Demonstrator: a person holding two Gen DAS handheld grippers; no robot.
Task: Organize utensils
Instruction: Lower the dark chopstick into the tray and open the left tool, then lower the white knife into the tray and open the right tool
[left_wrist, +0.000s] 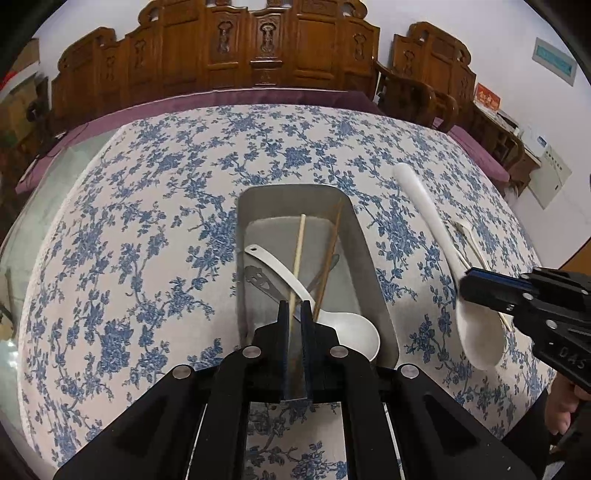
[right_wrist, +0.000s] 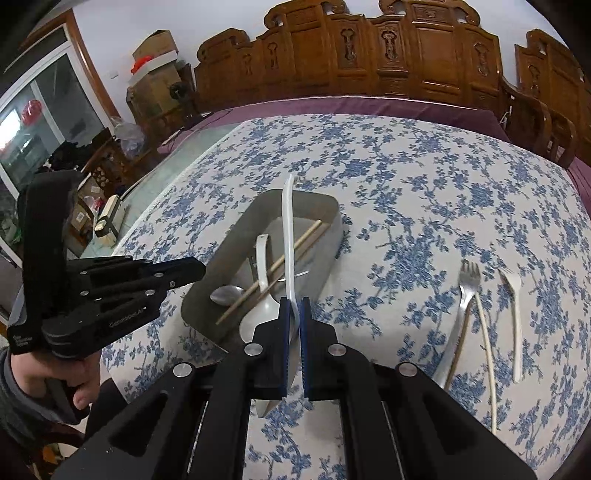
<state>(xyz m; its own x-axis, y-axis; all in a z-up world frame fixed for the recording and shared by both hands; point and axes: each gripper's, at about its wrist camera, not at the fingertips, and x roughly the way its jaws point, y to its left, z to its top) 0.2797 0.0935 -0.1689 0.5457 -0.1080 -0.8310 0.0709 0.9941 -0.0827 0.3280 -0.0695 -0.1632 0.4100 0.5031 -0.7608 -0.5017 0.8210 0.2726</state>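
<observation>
The right tongs (right_wrist: 294, 325) grip a long white spoon (right_wrist: 288, 236) near its bowl, its handle reaching over the metal tray (right_wrist: 334, 218) at the middle of the table (right_wrist: 424, 184). The left tongs (left_wrist: 294, 325) hover narrow and empty above the tray's near end, where a white ladle (left_wrist: 347, 328), chopsticks (left_wrist: 298, 254) and a steel spoon (right_wrist: 226, 294) lie. A metal fork (right_wrist: 466, 291), white fork (right_wrist: 514, 314) and single chopstick (right_wrist: 487, 354) lie toward the table's right edge.
</observation>
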